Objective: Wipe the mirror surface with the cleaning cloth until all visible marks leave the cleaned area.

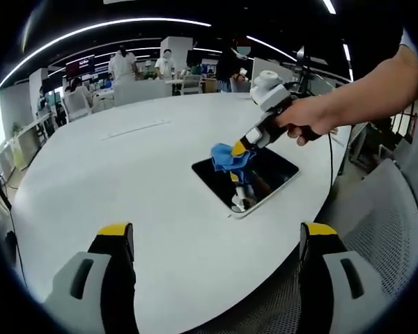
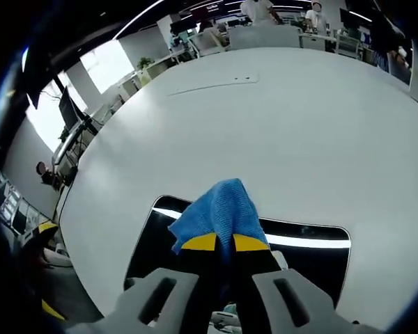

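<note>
A wide white tabletop [image 1: 146, 174] carries the mirror [image 1: 265, 182], a dark rounded rectangle lying flat near its edge. Chairs [image 1: 76, 104] and people [image 1: 122, 66] stand well behind, and a grey mesh chair [image 1: 383, 229] sits close by. The right claw [image 1: 240, 147], held in a hand [image 1: 306, 120], is pinched on the blue cloth [image 2: 219, 212], which rests on the mirror. The left claw [image 1: 216, 240] hangs wide, holding nothing, apart from the mirror.
</note>
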The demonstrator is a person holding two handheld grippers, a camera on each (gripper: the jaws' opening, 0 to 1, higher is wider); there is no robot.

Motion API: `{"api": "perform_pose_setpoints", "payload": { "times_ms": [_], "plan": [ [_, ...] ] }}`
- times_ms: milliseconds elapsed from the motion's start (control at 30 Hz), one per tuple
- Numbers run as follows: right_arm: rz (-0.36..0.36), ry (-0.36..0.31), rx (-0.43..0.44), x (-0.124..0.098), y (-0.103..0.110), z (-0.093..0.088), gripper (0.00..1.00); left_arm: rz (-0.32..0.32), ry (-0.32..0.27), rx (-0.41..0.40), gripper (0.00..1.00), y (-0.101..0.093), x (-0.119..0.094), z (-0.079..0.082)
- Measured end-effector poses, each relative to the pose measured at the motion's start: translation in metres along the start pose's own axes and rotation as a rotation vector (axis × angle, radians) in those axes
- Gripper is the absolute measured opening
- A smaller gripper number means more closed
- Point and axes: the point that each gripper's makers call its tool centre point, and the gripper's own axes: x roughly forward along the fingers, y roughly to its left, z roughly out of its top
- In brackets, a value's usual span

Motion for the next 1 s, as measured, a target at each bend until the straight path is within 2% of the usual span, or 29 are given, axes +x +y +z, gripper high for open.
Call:
{"api": "perform_pose_setpoints", "payload": {
  "times_ms": [133,500,1000],
  "plan": [
    [-0.010,0.001,-0.029,-0.002,-0.002,-0.001,0.01,0.000,-0.002,0.001,0.98,0.000,0.000,0.000],
    [-0.028,0.000,-0.012,-0.007,-0.022,-0.002,0.01,0.004,0.004,0.004,0.98,0.002,0.001,-0.001],
    [-0.043,0.002,-0.016,-0.013,-0.034,-0.004,0.01,0.007,0.017,0.008,0.97,0.002,0.002,-0.003]
  ]
}}
